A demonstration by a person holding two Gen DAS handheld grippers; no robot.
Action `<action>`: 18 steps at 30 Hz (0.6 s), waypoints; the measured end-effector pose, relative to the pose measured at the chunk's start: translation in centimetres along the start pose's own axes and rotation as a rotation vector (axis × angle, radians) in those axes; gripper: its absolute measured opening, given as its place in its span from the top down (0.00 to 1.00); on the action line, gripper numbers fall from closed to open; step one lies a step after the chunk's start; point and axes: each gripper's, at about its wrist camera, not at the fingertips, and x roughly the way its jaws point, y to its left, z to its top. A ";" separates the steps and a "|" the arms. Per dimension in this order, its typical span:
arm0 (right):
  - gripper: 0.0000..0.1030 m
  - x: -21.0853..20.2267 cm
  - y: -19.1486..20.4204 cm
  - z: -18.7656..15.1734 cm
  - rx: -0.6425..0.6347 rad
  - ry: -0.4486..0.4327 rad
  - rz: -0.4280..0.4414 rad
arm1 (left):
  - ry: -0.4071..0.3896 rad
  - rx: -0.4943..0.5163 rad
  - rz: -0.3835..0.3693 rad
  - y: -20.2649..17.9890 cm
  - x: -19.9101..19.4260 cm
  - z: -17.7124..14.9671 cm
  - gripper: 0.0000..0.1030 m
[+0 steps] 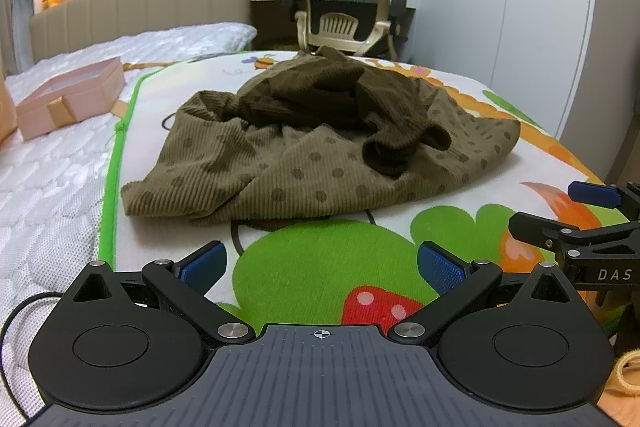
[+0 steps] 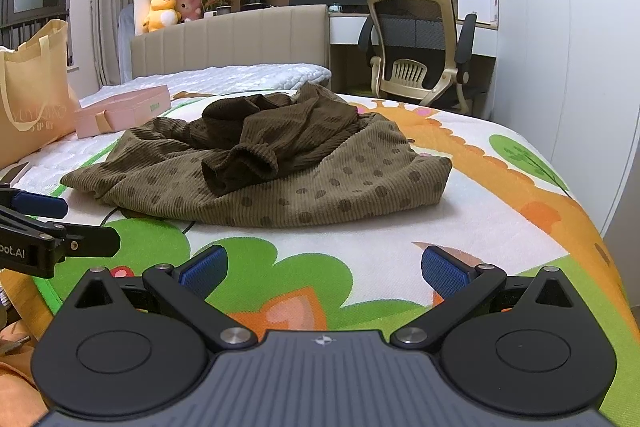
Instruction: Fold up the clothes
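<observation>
A crumpled brown corduroy garment with dark dots (image 1: 312, 151) lies in a heap on a colourful cartoon play mat (image 1: 320, 267) on the bed; its darker sleeves are bunched on top. It also shows in the right wrist view (image 2: 264, 167). My left gripper (image 1: 322, 267) is open and empty, low over the mat, short of the garment's near hem. My right gripper (image 2: 324, 269) is open and empty, also short of the hem. The right gripper shows at the right edge of the left wrist view (image 1: 592, 215), and the left gripper at the left edge of the right wrist view (image 2: 44, 223).
A pink gift box (image 1: 68, 99) sits on the white mattress (image 1: 48, 187) to the left. A beige tote bag (image 2: 32, 95) stands beyond it. A padded headboard (image 2: 228, 39), plush toys (image 2: 162, 9) and an office chair (image 2: 416, 47) are behind the bed. A white wardrobe (image 2: 560, 47) is at the right.
</observation>
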 end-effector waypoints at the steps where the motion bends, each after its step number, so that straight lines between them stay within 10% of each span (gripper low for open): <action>1: 0.00 0.0 0.0 0.0 -0.002 0.002 -0.001 | 0.004 -0.001 0.000 0.0 0.1 0.0 0.00; 18: 0.00 0.4 0.3 -0.1 -0.005 0.025 0.002 | 0.039 -0.013 0.001 0.2 0.7 -0.2 0.00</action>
